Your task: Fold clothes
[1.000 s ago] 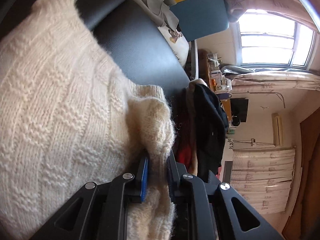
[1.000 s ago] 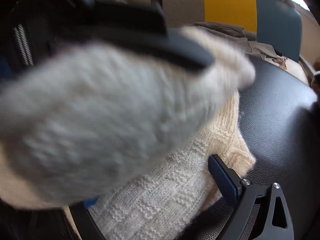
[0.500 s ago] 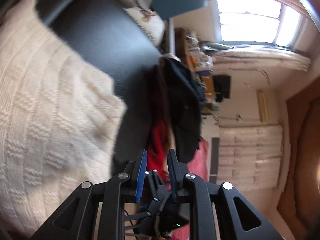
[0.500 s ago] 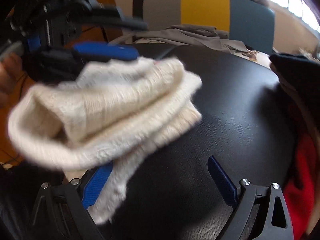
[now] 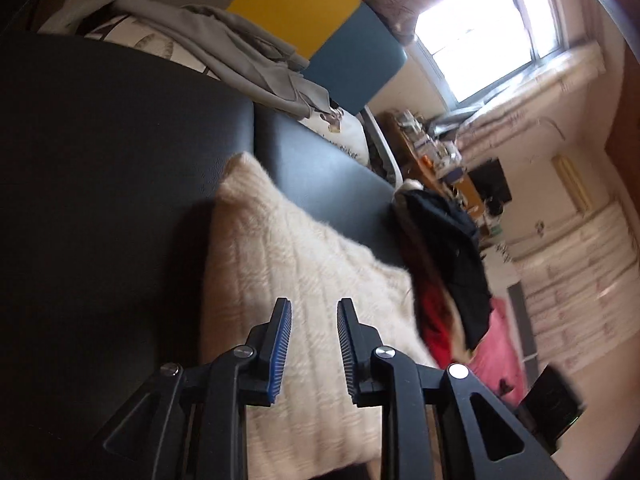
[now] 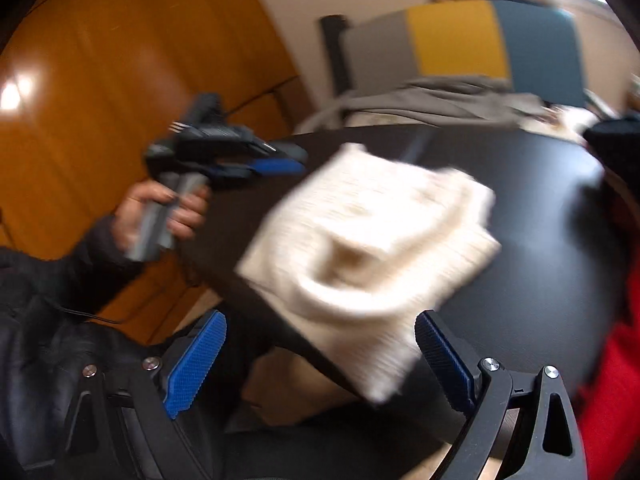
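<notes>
A cream knitted sweater lies folded on the black table; in the right wrist view the sweater sits at the table's near corner, one edge overhanging. My left gripper hovers just above it, jaws slightly apart and holding nothing; it also shows in the right wrist view, held in a hand left of the sweater. My right gripper is wide open and empty, in front of the table corner below the sweater.
A pile of black and red clothes lies at the table's right edge; the red cloth shows at right. A grey garment lies on a grey, yellow and blue chair behind the table. An orange wooden wall stands at left.
My left gripper let go of the sweater and drew back above it. My right gripper pulled back off the sweater, which now lies folded on the table.
</notes>
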`<state>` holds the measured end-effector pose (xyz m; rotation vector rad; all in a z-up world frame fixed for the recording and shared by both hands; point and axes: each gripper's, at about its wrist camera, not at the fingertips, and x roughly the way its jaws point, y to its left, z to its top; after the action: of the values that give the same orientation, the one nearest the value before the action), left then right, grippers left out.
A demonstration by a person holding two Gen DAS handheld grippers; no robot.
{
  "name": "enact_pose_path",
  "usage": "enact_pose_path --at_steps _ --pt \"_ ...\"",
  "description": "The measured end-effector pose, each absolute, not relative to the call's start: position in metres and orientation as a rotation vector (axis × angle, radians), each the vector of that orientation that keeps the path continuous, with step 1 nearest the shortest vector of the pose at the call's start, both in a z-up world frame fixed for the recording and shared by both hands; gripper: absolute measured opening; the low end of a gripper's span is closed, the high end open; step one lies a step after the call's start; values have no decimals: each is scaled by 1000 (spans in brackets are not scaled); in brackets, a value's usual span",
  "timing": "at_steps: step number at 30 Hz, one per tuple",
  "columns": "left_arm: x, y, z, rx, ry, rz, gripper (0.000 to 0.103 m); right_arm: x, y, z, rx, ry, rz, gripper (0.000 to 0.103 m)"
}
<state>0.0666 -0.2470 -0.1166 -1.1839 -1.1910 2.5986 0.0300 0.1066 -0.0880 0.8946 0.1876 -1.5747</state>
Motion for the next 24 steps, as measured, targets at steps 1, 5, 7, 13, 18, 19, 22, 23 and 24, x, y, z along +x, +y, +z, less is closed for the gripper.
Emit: enact_pose_path --at_steps 1,5,7,13,18,19,22,23,24 --pt "69 -244 -120 -1184 -1159 2596 22 30 95 -89 903 205 -1549 87" --pt "65 -227 -122 -1151 -1001 2612 22 23 50 -110 1021 288 -1455 47" --pt "56 -214 -118 -1111 -924 2614 23 17 37 -128 1106 324 -1442 27" --pt "43 -171 -123 -1158 -548 2595 24 16 64 -136 1179 229 -1473 8" --pt "53 -138 -134 -1150 -187 2630 25 23 92 -191 1328 252 -1528 7" --pt "55 -131 -133 -1150 -121 2650 25 24 93 -199 1336 241 -1534 6" --pt "64 -125 -124 -1105 -110 2699 24 29 94 -204 1316 214 -1555 4" --pt "70 -123 -121 -1070 -103 2702 24 29 97 -203 1320 191 -1551 5" --pt "76 -120 -119 -1036 -92 2679 24 28 102 -202 1328 154 -1539 6"
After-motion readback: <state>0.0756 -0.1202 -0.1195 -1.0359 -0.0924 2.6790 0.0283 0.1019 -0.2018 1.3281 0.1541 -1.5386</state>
